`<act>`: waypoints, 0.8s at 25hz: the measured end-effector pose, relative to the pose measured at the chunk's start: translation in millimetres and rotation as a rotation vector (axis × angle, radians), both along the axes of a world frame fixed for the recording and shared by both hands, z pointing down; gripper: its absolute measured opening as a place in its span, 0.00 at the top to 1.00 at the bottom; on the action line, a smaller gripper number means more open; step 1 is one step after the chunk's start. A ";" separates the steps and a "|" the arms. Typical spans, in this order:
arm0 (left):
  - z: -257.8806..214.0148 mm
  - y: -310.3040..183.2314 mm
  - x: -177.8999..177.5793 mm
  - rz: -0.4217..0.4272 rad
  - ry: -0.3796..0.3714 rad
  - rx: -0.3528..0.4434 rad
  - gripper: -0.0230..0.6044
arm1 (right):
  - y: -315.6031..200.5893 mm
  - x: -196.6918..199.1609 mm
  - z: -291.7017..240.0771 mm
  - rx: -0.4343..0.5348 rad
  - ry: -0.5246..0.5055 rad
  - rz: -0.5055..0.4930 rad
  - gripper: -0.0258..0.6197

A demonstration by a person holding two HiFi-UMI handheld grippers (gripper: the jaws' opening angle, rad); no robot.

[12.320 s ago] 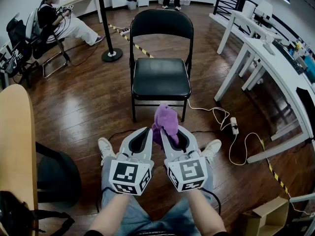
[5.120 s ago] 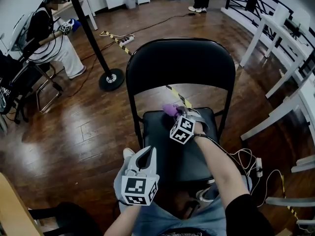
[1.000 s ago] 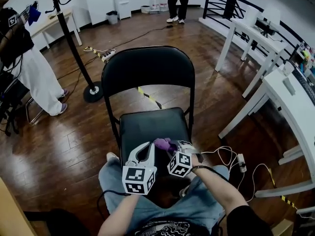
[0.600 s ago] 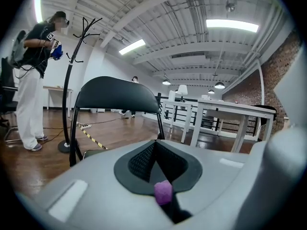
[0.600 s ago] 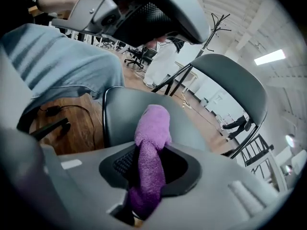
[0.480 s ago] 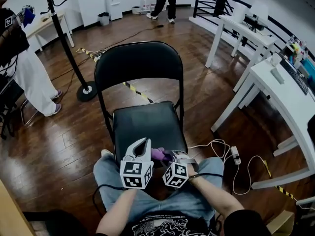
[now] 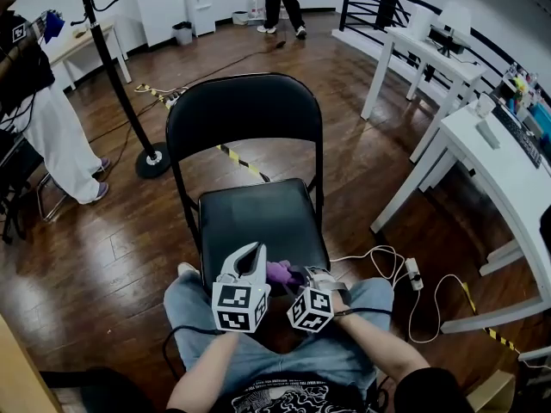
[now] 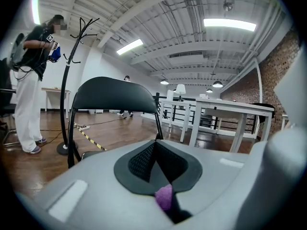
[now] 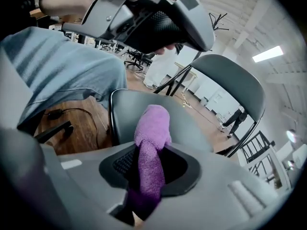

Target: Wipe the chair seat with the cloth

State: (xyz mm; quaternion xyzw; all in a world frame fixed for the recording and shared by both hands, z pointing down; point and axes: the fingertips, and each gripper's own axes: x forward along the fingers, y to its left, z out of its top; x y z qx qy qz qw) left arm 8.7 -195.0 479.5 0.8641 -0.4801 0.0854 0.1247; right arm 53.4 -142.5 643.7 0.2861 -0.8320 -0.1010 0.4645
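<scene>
The black folding chair stands in front of me, its seat [image 7: 258, 218] bare and its back [image 7: 245, 110] upright. My right gripper [image 7: 293, 275] hovers just off the seat's front edge, over my knees, shut on the purple cloth [image 7: 279, 273]. In the right gripper view the cloth [image 9: 152, 128] sticks out between the jaws of that gripper [image 9: 149, 152], toward the seat [image 9: 129, 104]. Beside it on the left, my left gripper [image 7: 251, 249] points up at the chair with its jaws together. In the left gripper view a purple scrap [image 8: 164, 197] shows low in the slot of the gripper [image 8: 156, 143].
A coat stand [image 7: 112, 67] rises left of the chair. White tables [image 7: 482, 136] line the right side. A power strip and white cable [image 7: 411, 269] lie on the wood floor to the right. A person in white trousers [image 7: 47, 140] stands at far left.
My right gripper drew the cloth from the back of the seat to its front edge and off it. In the last half second both grippers barely moved.
</scene>
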 end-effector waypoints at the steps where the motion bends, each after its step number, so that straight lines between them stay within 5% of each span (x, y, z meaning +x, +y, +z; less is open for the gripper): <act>1: -1.1 -2.2 -0.7 0.000 0.002 0.002 0.96 | -7.3 1.6 -6.1 0.012 -0.010 0.010 0.81; 11: -16.8 -21.9 11.5 0.036 0.016 0.027 0.96 | -144.0 40.0 -67.1 0.142 -0.017 0.177 0.81; 20: -9.5 -40.5 2.3 0.033 -0.005 0.009 0.96 | -250.0 64.6 -42.0 0.132 0.087 0.252 0.81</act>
